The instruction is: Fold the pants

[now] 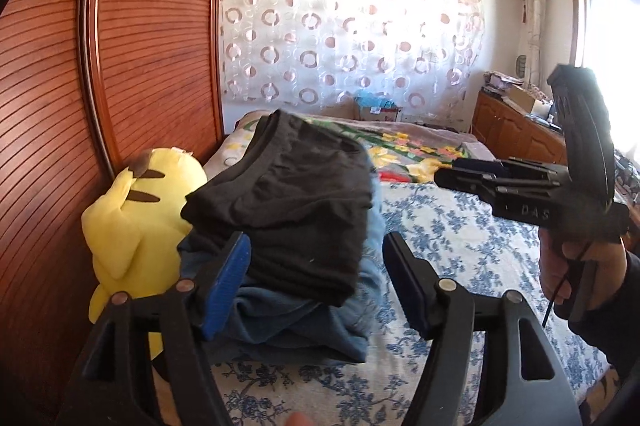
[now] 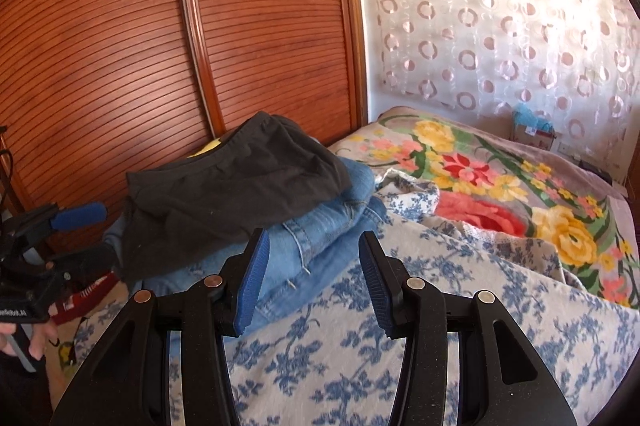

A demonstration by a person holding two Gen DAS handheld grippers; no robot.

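— Where are the pants sitting right now?

— The black pants (image 1: 288, 202) are lying folded on top of the jeans (image 2: 328, 226), at the wardrobe side of the bed (image 1: 460, 238), just beside the yellow plush (image 1: 136, 226). Their long axis is running away from you, from the near hem up toward the waistband at the far end.

— Which of your grippers is nearer?

— Your left gripper (image 1: 316, 278) is. Its jaws are standing released, straddling the near edge of the stack, and the pads are not pressing on the cloth. The pile is lying straight ahead of those fingers and a little to their left.

— And the other one?

— Your right gripper (image 2: 312, 278) is also standing loose, with nothing between the jaws. From it, the stack is lying ahead and to the left, with only a corner of the jeans reaching toward its left pad (image 2: 252, 286).

— So the next move?

— I'm judging the fold as finished; if you're tidying further, you're better off leading with the left.
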